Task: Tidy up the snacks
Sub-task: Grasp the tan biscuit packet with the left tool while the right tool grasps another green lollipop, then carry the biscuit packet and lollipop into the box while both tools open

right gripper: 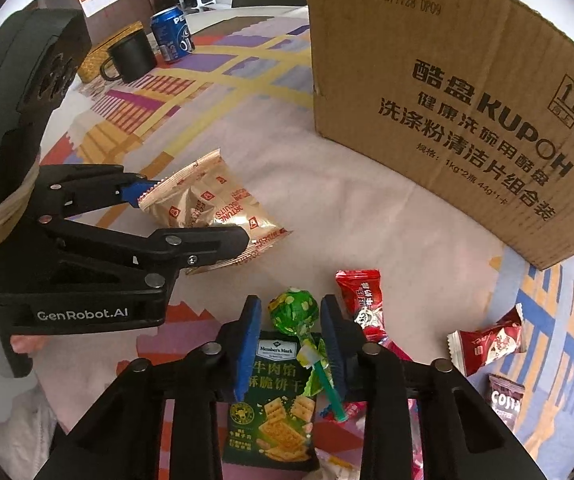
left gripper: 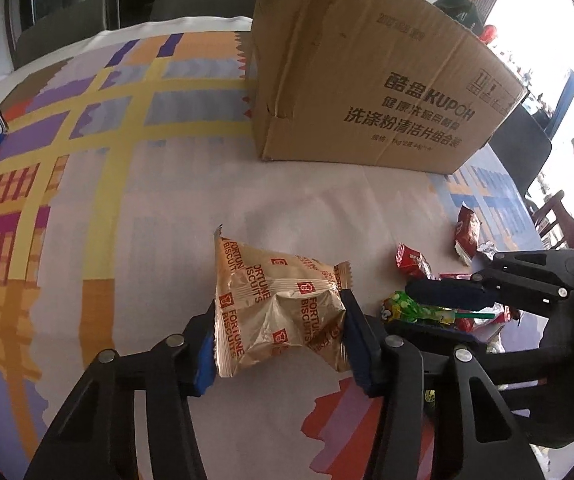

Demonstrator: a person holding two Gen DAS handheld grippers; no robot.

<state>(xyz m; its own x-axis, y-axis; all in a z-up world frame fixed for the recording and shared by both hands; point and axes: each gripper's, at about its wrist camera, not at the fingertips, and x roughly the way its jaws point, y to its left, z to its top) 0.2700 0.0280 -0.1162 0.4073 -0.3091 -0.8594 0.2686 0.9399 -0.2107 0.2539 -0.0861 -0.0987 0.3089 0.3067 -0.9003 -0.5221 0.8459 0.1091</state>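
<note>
My left gripper (left gripper: 279, 332) is shut on a gold Fortune Biscuits packet (left gripper: 283, 308), its blue pads pressing both sides; the packet (right gripper: 211, 208) and left gripper (right gripper: 185, 216) also show in the right wrist view, just above the tablecloth. My right gripper (right gripper: 289, 320) stands partly open around the head of a green lollipop (right gripper: 295, 310); whether the pads touch it is unclear. The lollipop lies over a dark green Member's Mark cracker packet (right gripper: 273, 412). In the left wrist view the right gripper (left gripper: 443, 308) and lollipop (left gripper: 419, 308) are at right. A brown cardboard box (left gripper: 375, 80) (right gripper: 455, 100) stands behind.
Red candy packets (right gripper: 361, 300) (right gripper: 487, 340) and a Cojita packet (right gripper: 505, 404) lie at right; more red wrappers (left gripper: 467, 236) show near the box. A Pepsi can (right gripper: 171, 34), black mug (right gripper: 131, 58) and yellow box (right gripper: 99, 58) stand at the far left. Chairs (left gripper: 555, 216) flank the table.
</note>
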